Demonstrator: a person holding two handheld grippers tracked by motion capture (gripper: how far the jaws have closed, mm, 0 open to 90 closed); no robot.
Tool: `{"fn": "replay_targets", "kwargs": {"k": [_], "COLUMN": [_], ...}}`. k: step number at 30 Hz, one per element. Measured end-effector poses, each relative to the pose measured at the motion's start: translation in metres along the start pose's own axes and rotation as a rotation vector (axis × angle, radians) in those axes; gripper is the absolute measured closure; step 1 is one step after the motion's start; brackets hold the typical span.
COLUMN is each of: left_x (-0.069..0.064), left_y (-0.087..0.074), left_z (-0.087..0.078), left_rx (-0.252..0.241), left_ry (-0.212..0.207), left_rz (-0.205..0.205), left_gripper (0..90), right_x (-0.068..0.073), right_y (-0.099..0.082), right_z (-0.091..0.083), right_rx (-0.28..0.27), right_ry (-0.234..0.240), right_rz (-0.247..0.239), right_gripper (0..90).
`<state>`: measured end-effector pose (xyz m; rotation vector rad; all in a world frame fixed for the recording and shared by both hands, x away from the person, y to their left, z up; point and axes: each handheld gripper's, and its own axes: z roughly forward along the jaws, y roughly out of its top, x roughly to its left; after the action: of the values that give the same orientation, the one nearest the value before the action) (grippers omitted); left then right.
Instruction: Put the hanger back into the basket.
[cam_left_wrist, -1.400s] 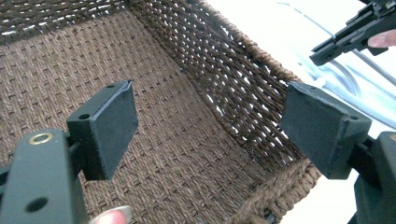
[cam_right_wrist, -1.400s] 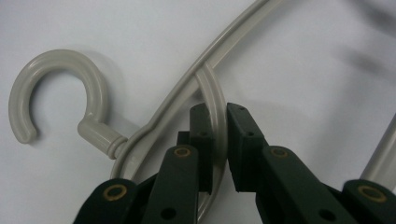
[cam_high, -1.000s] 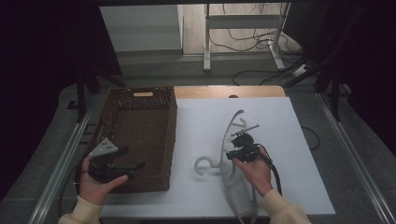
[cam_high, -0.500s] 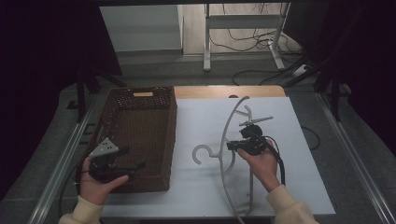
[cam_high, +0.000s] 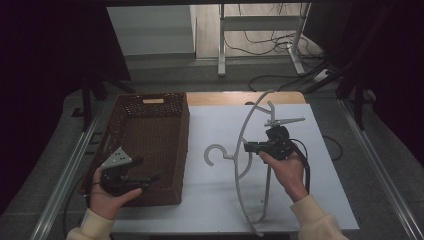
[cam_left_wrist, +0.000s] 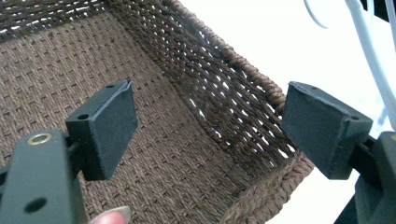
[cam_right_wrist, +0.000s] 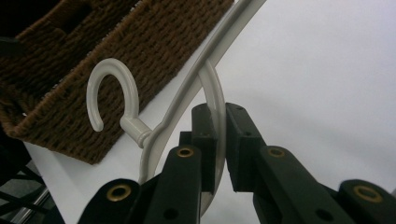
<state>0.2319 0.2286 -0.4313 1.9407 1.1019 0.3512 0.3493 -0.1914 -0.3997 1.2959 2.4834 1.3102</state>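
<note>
A white plastic clothes hanger (cam_high: 243, 150) is lifted off the white table, its hook (cam_high: 214, 153) pointing left toward the basket. My right gripper (cam_high: 251, 147) is shut on the hanger's inner curved bar (cam_right_wrist: 217, 116), seen clamped between the two jaws in the right gripper view, with the hook (cam_right_wrist: 112, 95) just beyond. A brown woven basket (cam_high: 145, 145) stands at the table's left. My left gripper (cam_high: 156, 177) is open at the basket's near right corner; in the left gripper view its pads (cam_left_wrist: 109, 126) straddle the basket's inside (cam_left_wrist: 177, 154), nothing between them.
The white table top (cam_high: 310, 165) spreads right of the basket. A wooden strip (cam_high: 240, 98) runs along its far edge. Metal rails (cam_high: 70, 170) flank the table. Table legs and cables (cam_high: 265, 45) lie on the floor beyond.
My right gripper has raised the hanger and carried it farther from me, so it now stands more upright. The left gripper has stayed at the basket's near end.
</note>
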Motion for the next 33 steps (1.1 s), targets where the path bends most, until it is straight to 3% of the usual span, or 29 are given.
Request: {"fn": "replay_targets", "kwargs": {"k": [2,4,13,19,33], "left_x": [0.000,0.000,-0.004,-0.016,-0.040], "left_y": [0.000,0.000,0.003,0.012,0.030], "left_z": [0.000,0.001,0.004,0.015,0.033], "left_rx": [0.001,0.003,0.008,0.010,0.014], "left_ry": [0.000,-0.001,-0.014,-0.048,-0.119], "left_rz": [0.000,0.000,0.012,0.036,0.084], "left_gripper": [18.1,18.1,18.1,18.1,18.1], "right_x": [0.000,-0.001,0.000,-0.003,-0.004], "right_y": [0.000,0.001,0.006,0.009,0.009], "right_z": [-0.001,-0.003,-0.016,-0.023,-0.027], "right_rx": [-0.005,-0.023,-0.075,-0.116,-0.147], "right_ry": [0.007,0.043,0.089,0.119,0.160], "right_rz": [0.002,-0.007,-0.020,-0.012,0.004], "right_gripper": [82.6,82.7,83.3,83.8,84.2]}}
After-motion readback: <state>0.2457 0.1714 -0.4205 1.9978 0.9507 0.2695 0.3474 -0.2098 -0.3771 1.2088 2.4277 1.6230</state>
